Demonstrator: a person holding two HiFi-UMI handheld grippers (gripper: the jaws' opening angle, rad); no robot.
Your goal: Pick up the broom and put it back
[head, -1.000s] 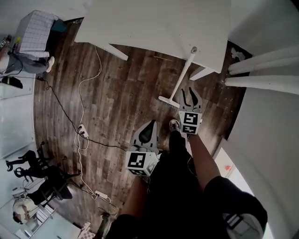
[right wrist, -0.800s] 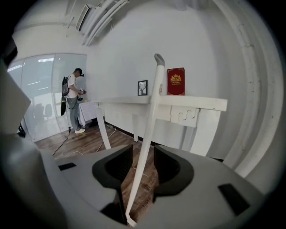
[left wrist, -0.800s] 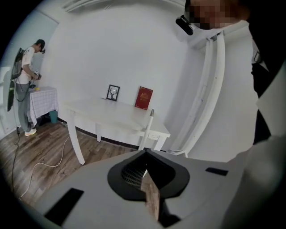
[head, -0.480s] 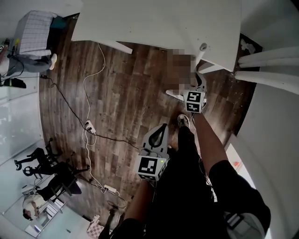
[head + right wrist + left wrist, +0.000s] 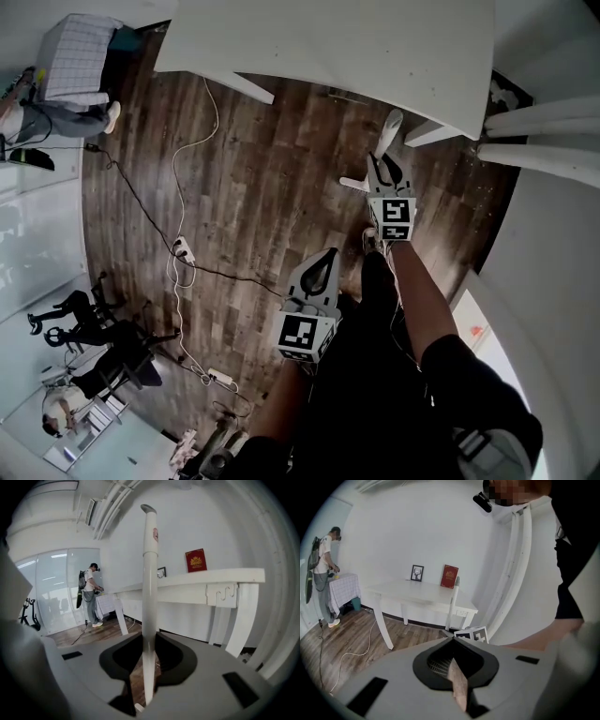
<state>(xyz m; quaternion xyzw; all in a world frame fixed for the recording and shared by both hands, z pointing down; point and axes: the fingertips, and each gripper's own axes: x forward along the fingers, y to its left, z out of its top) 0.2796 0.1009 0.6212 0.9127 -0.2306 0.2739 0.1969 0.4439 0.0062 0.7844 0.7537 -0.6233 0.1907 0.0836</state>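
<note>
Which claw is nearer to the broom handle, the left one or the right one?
Right. The right claw has the broom handle between its closing jaws. The left claw is apart from it, lower in the head view, beside the person's leg.

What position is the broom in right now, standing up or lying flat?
Standing up. In the right gripper view the broom has its handle rising almost vertical between the jaws of the right gripper, which are closing on it.
</note>
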